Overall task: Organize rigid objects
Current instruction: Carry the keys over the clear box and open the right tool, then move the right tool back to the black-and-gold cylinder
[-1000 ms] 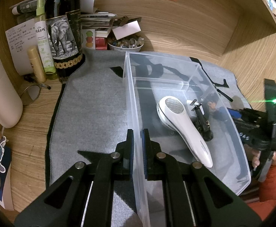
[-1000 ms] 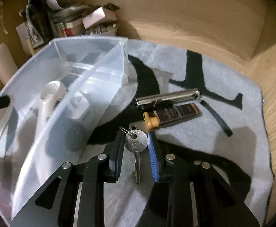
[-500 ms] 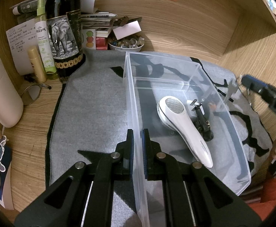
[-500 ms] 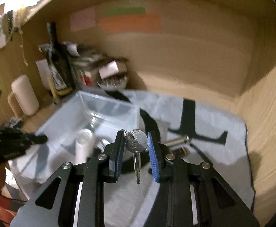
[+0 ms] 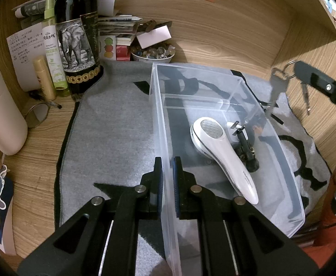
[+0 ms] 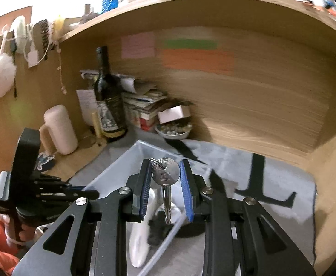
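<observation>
1. Gripping the near wall of the clear plastic bin, the left gripper has its jaws pinched nearly shut, one finger outside the wall and one inside.
2. The bin sits on a grey mat on the wooden desk. Inside it lie a white handheld device, head pointing to the far end, and a small black gadget just beside it.
3. The right gripper has its blue pads closed on the round head of a silver key, jaws only a little apart. The blade hangs straight down, and there's a ring through the head.
4. From the left wrist view the keys dangle in the air over the bin's far right corner, not touching it.
5. A dark wine bottle with an elephant label stands at the back left of the mat.
</observation>
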`<state>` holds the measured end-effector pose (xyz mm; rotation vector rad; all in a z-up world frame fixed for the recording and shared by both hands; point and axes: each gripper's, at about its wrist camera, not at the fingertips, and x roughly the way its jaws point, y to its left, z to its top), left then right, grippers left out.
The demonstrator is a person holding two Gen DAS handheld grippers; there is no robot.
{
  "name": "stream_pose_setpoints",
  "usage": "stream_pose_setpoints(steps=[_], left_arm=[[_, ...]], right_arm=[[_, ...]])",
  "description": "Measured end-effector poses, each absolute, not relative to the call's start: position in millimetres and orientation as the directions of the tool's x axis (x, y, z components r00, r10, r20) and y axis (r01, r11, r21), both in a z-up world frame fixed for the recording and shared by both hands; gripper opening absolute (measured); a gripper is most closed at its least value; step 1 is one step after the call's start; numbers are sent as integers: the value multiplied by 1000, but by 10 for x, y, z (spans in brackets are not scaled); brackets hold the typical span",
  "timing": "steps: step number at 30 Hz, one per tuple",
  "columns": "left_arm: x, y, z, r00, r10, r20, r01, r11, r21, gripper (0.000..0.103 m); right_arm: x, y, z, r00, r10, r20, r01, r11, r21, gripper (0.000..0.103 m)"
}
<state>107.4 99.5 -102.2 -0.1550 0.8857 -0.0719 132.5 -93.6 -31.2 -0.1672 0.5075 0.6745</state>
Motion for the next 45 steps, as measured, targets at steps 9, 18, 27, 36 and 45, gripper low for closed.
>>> stream_pose_setpoints(steps=[9, 18, 27, 36, 45], left_arm=[[1072, 991, -1017, 631, -129, -765, -1, 986, -167, 8], [1079, 978, -1015, 630, -131, -766, -2, 985, -171, 8], [1090, 977, -1026, 627, -132, -768, -1, 985, -171, 8], [1095, 982, -1026, 625, -133, -769, -1, 985, -171, 8], [1096, 988, -1032, 626, -135, -768, 0, 985, -174, 9]], right_arm=[[1544, -654, -654, 606, 515, -606, -642, 767, 9, 23], [1742, -572, -927, 560, 464, -686, -625, 781, 18, 23], [1713, -579, -951, 554, 452, -699, -627, 779, 7, 34], [1621, -651, -803, 600, 460, -655, -622, 783, -20, 50], [1678, -1169, -557, 709, 378, -595, -499, 865, -45, 61]])
